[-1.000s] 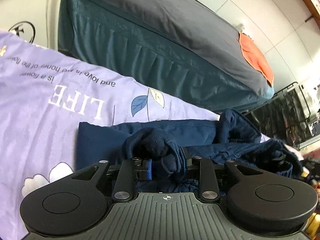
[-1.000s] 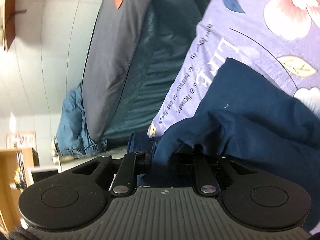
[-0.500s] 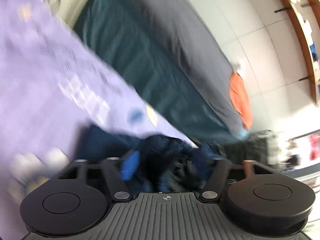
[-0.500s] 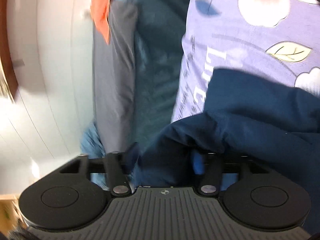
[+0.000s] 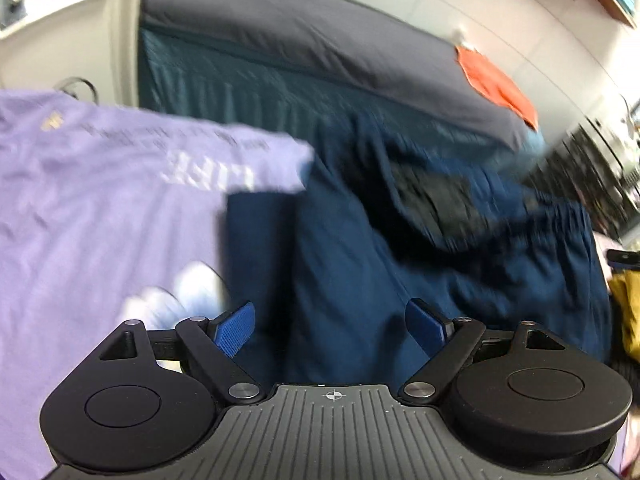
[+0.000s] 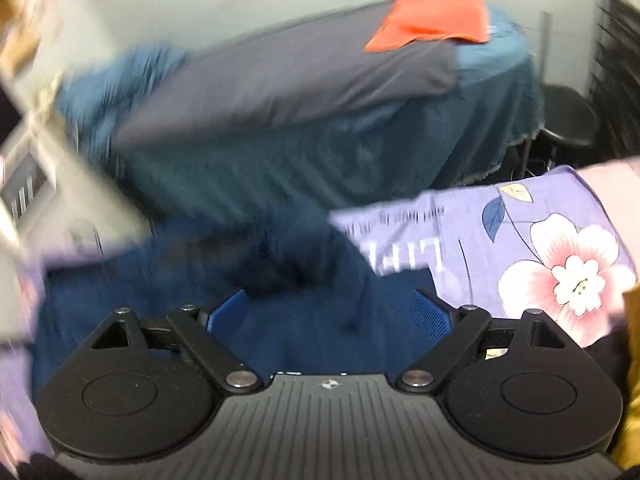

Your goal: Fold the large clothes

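A large navy blue garment [image 5: 360,248] lies on a lilac flowered sheet [image 5: 92,200], crumpled at its far end. My left gripper [image 5: 330,326] is open and empty just above the garment's near part, blue pads spread wide. In the right wrist view the same garment [image 6: 312,320] lies below my right gripper [image 6: 330,312], which is open and empty too, with a bunched fold just beyond the fingertips. Both views are motion blurred.
A bed with a grey cover [image 5: 320,40] and teal skirt [image 5: 240,92] stands behind, with an orange cloth [image 5: 496,84] on it. A black wire rack [image 5: 592,168] is at the right. A black stool [image 6: 568,116] and a yellow fabric [image 5: 628,308] are nearby.
Both grippers have opened and let go of the navy garment, which now lies on the sheet. Both have swung to a new angle and pulled back a little.
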